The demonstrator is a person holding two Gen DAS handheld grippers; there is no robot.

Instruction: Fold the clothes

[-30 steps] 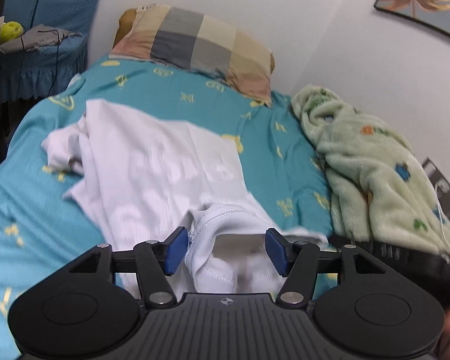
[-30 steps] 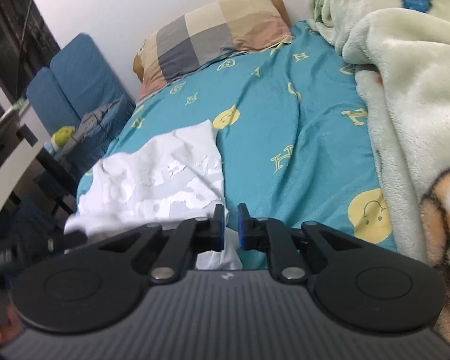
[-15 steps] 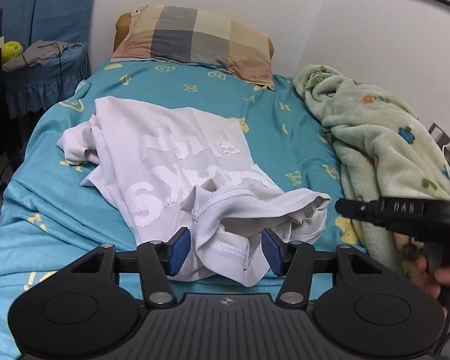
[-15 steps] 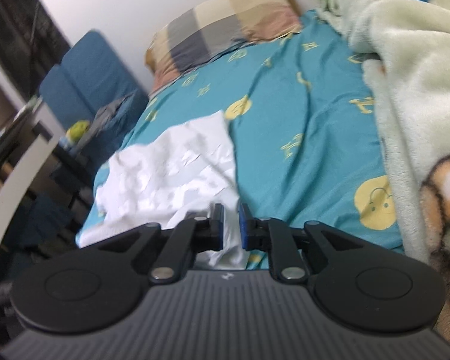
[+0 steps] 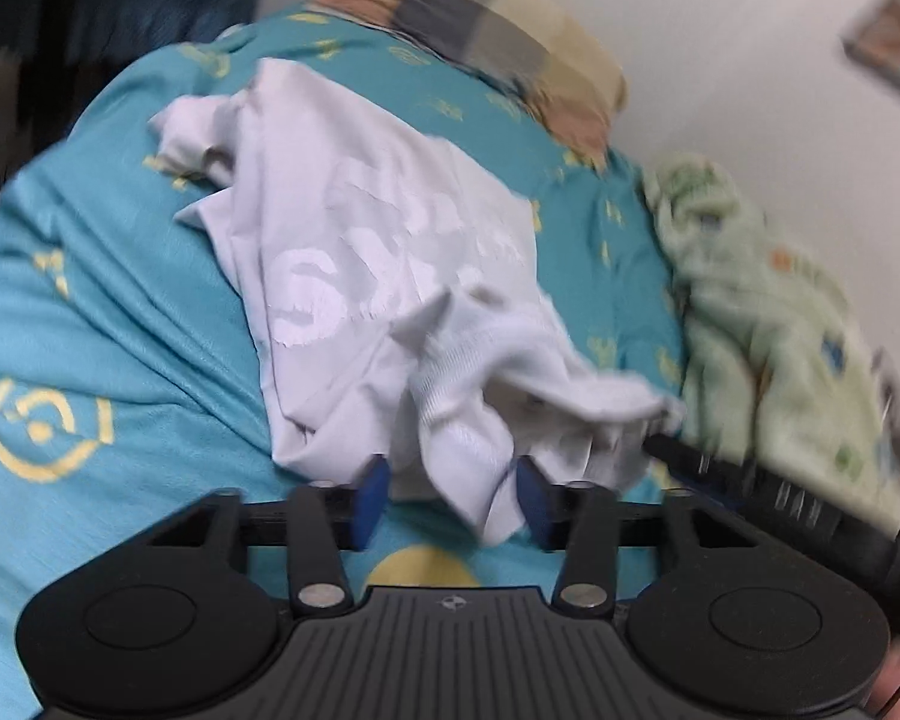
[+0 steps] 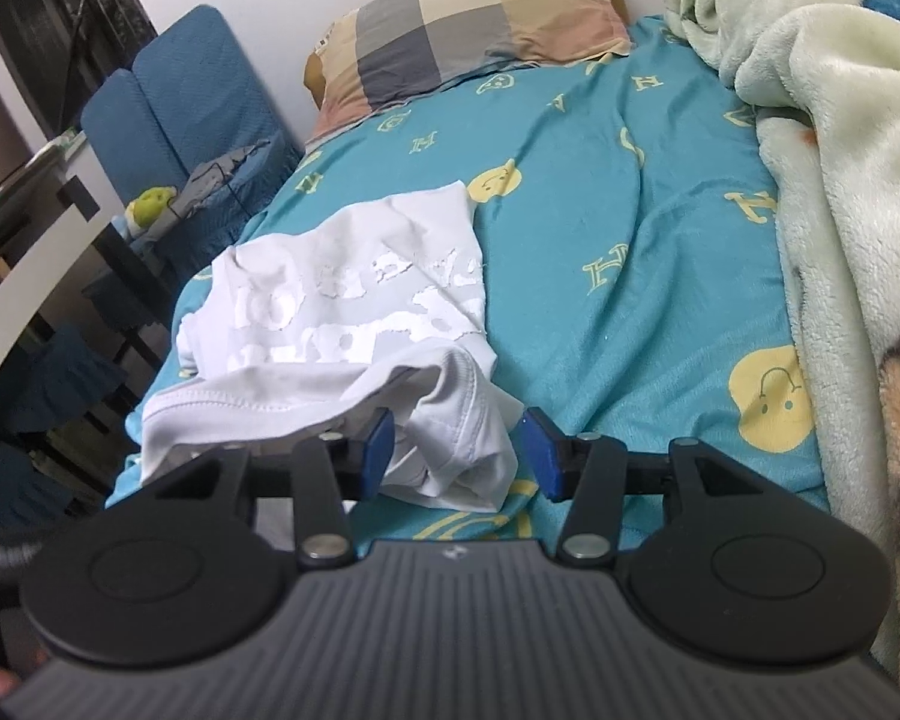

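Shirt: a white shirt (image 6: 354,324) with a pale cracked print is seen lying rumpled on the bed (image 6: 618,252), nearer the bed's left edge than the wall side; its ribbed neck opening is bunched at the near end; no neat fold is shown.
Left tongs: the left tongs (image 5: 453,498) are spread wide; a drooping lobe of the shirt (image 5: 390,276) hangs between the blue pads, but nothing is pinched; this view is blurred, so finer contact cannot be told.
Right tongs: the right tongs (image 6: 459,456) are spread as well; the bunched collar end lies between the pads without being clamped.
Risk, grip: if either pair is pressed together here, several layers could be caught at once, because the cloth is heaped at the collar; a lopsided fold would follow.
Risk, slip: a thin pinch on the ribbed edge could be lost when the cloth is lifted; the print side could crease.
Risk, edge: the far sleeve is crumpled near the bed's left edge; a pull that way could send cloth over the side.
Open room: bare sheet is left between the shirt and the fleece blanket (image 6: 840,192), and up toward the pillow (image 6: 474,24); spreading is judged safest there.
Crowding: the blanket is piled along the wall side; a sweep that far could snag it.
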